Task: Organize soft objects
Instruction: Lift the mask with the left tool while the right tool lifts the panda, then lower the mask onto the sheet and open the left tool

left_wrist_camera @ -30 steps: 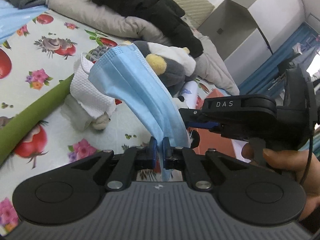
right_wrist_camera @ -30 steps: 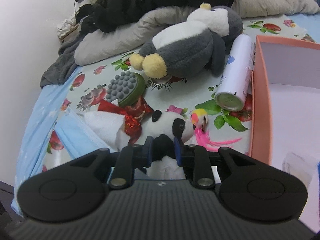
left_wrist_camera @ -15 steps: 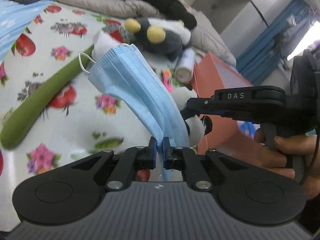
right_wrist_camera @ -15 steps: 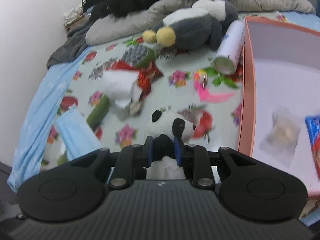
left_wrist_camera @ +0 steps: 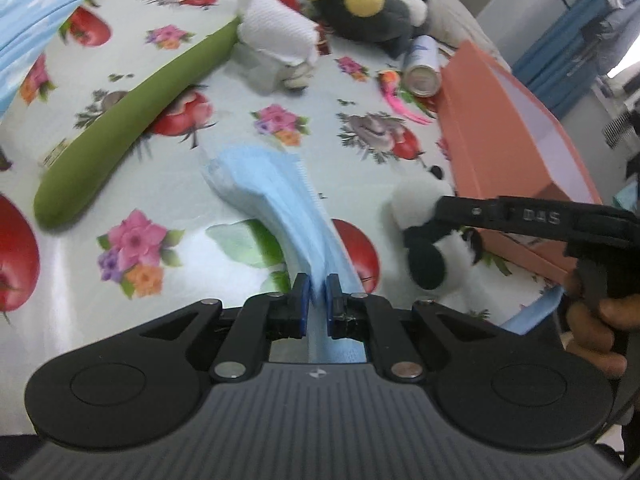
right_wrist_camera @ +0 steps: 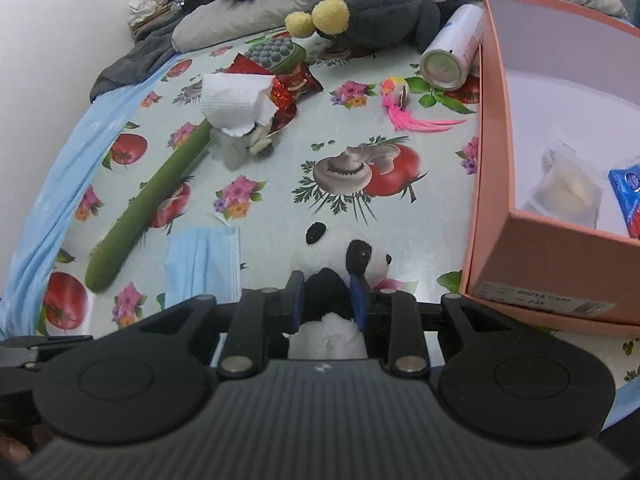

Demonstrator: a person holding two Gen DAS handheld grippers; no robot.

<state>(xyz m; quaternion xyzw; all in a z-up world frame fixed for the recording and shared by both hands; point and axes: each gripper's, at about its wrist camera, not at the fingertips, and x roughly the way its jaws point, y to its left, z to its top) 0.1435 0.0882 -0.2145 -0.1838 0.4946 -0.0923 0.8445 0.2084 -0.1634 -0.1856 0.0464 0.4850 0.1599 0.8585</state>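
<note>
the left gripper (left_wrist_camera: 316,294) has its blue-padded jaws a narrow slit apart and opening, with the blue face mask (left_wrist_camera: 276,208) running up between them; whether the pads press on it cannot be told. the mask is thin pleated fabric, curving from the jaws to lie on the tablecloth (left_wrist_camera: 224,96) at its far end. the right gripper (right_wrist_camera: 326,300) has its jaws wider apart and also opening, with the black arm of a small panda toy (right_wrist_camera: 344,256) between the pads, which touch it on both sides. the panda is fluffy, white with black ears and eye patches, sitting on the cloth just left of the near corner of the orange box (right_wrist_camera: 516,216). in the left wrist view a hand (left_wrist_camera: 592,332) grips the right gripper's handle at the far right.

the cloth is glossy and printed with tomatoes, mushrooms and flowers. a long green padded tube (right_wrist_camera: 148,204) lies at a slant on the left, its far end under a crumpled white paper towel (right_wrist_camera: 236,104). further off are a red foil wrapper (right_wrist_camera: 292,84), a pink feathered toy (right_wrist_camera: 400,96), a white can (right_wrist_camera: 452,56) on its side and a large grey and white plush (right_wrist_camera: 384,4) with yellow pom-poms. the box is stiff card with a white inside, holding a clear packet (right_wrist_camera: 568,184) and a blue packet (right_wrist_camera: 628,196).
</note>
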